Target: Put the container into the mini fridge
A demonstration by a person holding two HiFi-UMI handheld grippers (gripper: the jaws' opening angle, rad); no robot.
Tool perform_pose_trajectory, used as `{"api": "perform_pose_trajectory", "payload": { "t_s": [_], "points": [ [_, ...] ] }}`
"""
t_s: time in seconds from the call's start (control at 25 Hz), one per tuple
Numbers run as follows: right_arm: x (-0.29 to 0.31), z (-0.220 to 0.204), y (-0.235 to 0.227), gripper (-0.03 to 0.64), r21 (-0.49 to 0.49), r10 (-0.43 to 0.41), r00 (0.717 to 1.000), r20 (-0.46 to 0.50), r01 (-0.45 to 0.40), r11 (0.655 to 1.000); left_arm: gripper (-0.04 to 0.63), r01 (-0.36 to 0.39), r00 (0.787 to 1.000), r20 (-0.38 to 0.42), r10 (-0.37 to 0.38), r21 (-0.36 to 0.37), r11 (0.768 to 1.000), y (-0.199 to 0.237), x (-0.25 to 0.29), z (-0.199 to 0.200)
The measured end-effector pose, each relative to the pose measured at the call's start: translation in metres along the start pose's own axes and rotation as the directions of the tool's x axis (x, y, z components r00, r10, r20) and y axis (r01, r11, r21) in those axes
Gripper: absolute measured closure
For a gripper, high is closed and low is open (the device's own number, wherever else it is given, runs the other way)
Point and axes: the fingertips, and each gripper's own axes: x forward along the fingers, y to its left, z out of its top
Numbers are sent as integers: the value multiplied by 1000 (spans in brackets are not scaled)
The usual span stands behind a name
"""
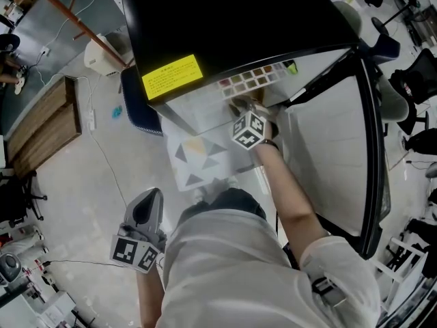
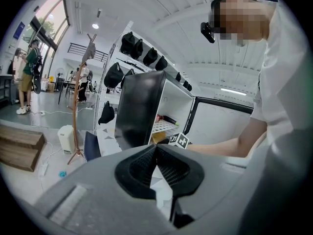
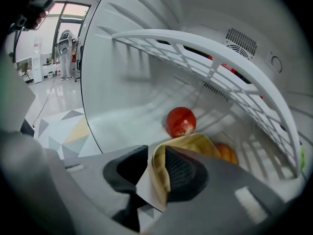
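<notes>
Inside the mini fridge, the right gripper, jaws spread, straddles the rim of the container, apparently releasing it short of the tomato beyond; the left gripper hangs closed, empty.

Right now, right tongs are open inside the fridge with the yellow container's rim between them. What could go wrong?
1. The rim of the yellow container sits between the open right tongs; a skewed pull-back could hook it and tip or drag it.
2. The white shelf hangs close overhead; lifting while withdrawing may strike it.
3. The red fruit lies just behind the container; a push could roll it.
</notes>
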Motion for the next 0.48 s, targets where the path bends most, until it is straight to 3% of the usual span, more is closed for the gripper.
{"api": "perform_pose_trajectory", "payload": {
  "t_s": [0.48],
  "points": [
    [-46, 21, 3, 481, 105, -29, 997, 71, 22, 994, 588, 70, 998, 3, -70, 18, 997, -4, 5, 3]
  ]
}}
